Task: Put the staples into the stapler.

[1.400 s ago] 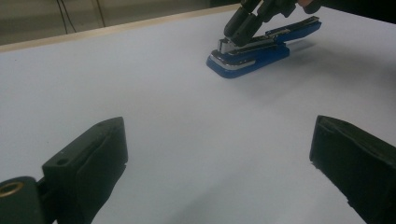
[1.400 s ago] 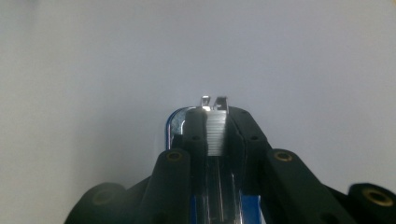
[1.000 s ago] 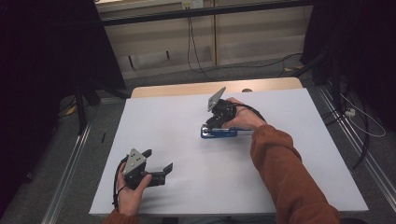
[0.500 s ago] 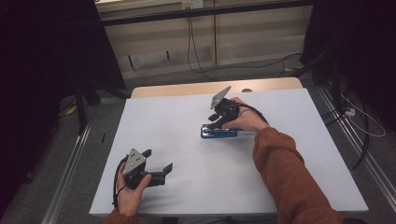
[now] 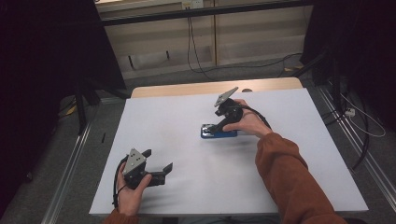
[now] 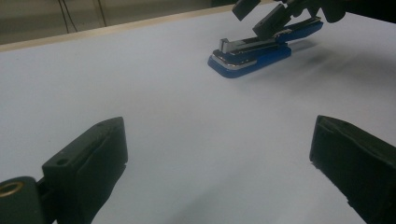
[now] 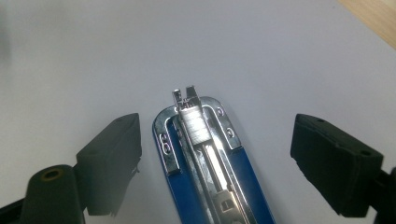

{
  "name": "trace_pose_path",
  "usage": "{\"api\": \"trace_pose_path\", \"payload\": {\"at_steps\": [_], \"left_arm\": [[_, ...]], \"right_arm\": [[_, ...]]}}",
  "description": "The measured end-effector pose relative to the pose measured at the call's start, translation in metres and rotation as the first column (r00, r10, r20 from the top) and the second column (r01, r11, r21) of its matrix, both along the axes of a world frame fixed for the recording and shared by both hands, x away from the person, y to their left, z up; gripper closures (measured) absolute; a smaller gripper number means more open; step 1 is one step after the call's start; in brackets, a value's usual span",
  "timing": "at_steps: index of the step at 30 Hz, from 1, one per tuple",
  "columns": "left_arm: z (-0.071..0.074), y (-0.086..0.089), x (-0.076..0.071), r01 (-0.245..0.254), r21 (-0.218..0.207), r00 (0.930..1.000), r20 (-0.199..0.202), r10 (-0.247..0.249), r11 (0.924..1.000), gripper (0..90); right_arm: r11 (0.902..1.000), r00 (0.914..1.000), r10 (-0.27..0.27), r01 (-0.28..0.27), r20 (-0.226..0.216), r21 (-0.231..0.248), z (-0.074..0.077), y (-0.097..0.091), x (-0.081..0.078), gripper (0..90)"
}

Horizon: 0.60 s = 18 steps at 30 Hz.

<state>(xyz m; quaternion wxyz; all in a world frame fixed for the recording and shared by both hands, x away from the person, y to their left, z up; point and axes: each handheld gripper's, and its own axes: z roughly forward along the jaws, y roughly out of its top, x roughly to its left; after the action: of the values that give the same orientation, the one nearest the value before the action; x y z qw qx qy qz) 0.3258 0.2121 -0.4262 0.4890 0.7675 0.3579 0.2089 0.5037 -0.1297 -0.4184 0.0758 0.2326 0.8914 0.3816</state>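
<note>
stapler (image 7: 205, 158), flat blue base, chrome channel

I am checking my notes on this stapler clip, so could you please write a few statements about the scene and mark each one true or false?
1. The blue stapler lies flat on the white table. True.
2. The right gripper is clamped on the stapler. False: its jaws have just been opening and stand apart on either side of the stapler.
3. The left gripper holds a sheet of paper. False: its jaws are open with nothing between them.
4. The left gripper is nearer the person than the stapler. True.
</note>
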Motion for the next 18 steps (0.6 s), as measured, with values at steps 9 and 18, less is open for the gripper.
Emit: {"api": "trace_pose_path", "payload": {"at_steps": [9,18], "left_arm": [[0.0,0.001,0.001,-0.004,0.007,1.0,-0.001,0.004,1.0,4.3],[0.0,0.0,0.0,-0.006,0.005,1.0,-0.001,0.006,1.0,4.3]], "right_arm": [[0.9963,0.9972,-0.075,0.075,0.002,0.043,-0.001,-0.01,-0.009,11.3],[0.987,0.9907,-0.135,0.134,0.011,0.089,0.001,-0.023,-0.018,8.4]]}}
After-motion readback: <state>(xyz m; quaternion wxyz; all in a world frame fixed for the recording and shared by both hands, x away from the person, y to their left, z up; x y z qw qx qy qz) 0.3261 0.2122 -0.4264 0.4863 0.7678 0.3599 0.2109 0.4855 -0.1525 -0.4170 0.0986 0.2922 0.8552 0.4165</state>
